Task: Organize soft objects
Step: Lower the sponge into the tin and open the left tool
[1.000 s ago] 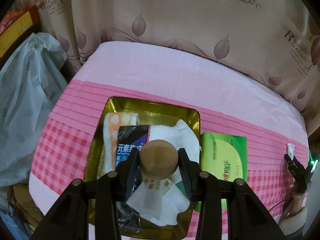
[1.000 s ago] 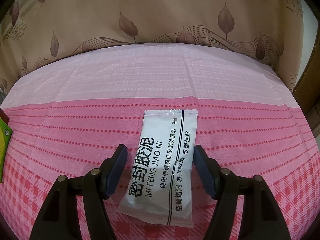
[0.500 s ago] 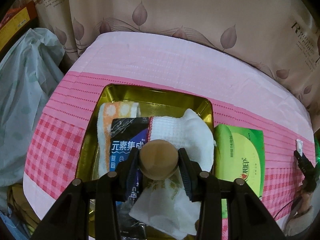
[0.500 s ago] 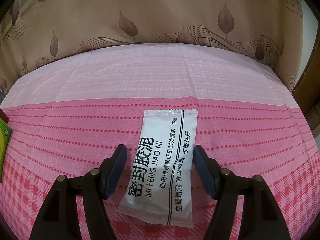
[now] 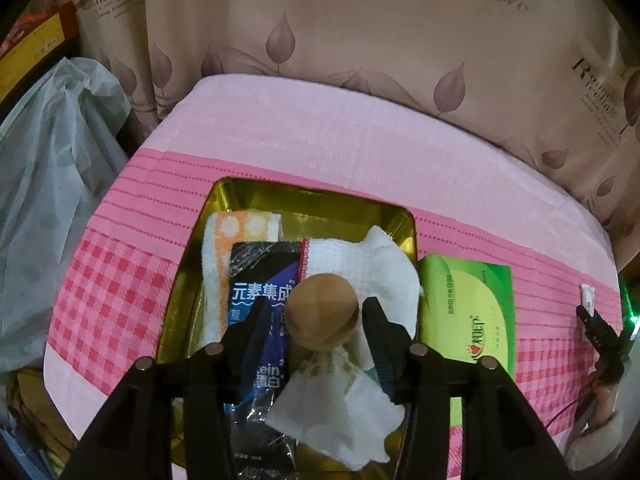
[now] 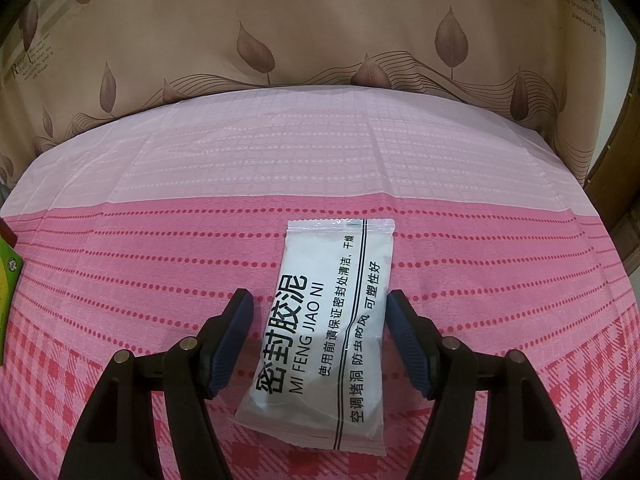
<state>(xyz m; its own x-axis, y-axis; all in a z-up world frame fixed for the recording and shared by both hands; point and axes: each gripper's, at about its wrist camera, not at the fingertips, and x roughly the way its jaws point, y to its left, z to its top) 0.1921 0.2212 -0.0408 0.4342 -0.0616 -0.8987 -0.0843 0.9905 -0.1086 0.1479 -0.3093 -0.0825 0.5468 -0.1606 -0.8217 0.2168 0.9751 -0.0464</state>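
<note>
In the left wrist view a gold tray point(image 5: 224, 196) on the pink cloth holds an orange-and-white towel point(image 5: 228, 240), a dark blue packet point(image 5: 260, 276), white cloths point(image 5: 360, 268) and a brown round sponge point(image 5: 322, 316). My left gripper point(image 5: 318, 322) is open above the tray; the sponge lies between the fingers with gaps on both sides. In the right wrist view a white sealing-putty packet point(image 6: 328, 320) lies flat on the cloth. My right gripper point(image 6: 318, 322) is open, one finger on each side of the packet, not touching.
A green tissue pack point(image 5: 468, 312) lies right of the tray; its corner shows in the right wrist view point(image 6: 6, 276). A pale plastic bag point(image 5: 48, 184) hangs off the table's left edge. A leaf-print curtain point(image 5: 360, 40) backs the table. The right gripper point(image 5: 600, 336) shows at the far right.
The left gripper has opened and let go of the brown sponge, which now rests in the tray. The left view shifted slightly. The right gripper and packet have not moved.
</note>
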